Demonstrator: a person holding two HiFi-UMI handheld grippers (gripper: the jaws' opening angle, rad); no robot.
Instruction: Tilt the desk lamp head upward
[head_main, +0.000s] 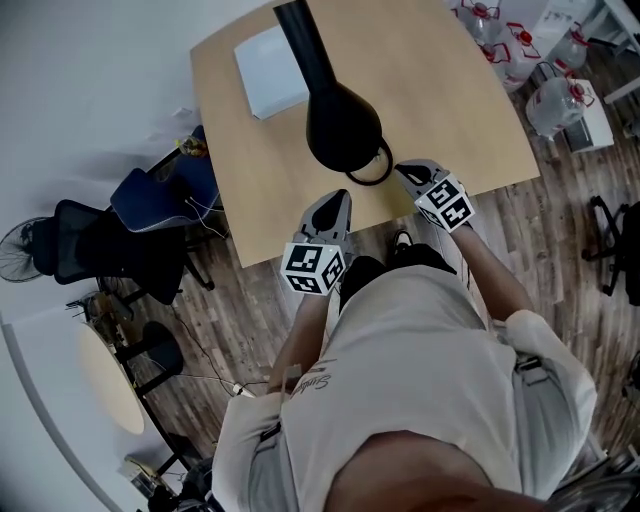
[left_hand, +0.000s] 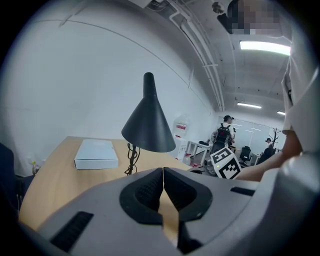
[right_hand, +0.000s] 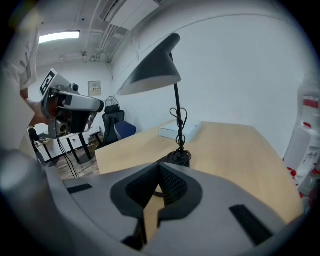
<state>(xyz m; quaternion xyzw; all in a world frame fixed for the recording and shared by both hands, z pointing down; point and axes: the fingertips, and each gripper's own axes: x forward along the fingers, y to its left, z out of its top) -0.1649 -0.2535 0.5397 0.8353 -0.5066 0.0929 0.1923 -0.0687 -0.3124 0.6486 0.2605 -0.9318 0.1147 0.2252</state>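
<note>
One desk lamp (head_main: 343, 125) stands on the one wooden table (head_main: 450, 90), its black cone head opening downward above its round base (head_main: 372, 168). One white box (head_main: 272, 70) lies beyond it. Two grippers, both mine. My left gripper (head_main: 335, 205) is held at the near table edge, pointing toward the lamp, jaws pressed together on nothing. My right gripper (head_main: 412, 175) sits just beside the base, not touching it, jaws likewise closed and empty.
</note>
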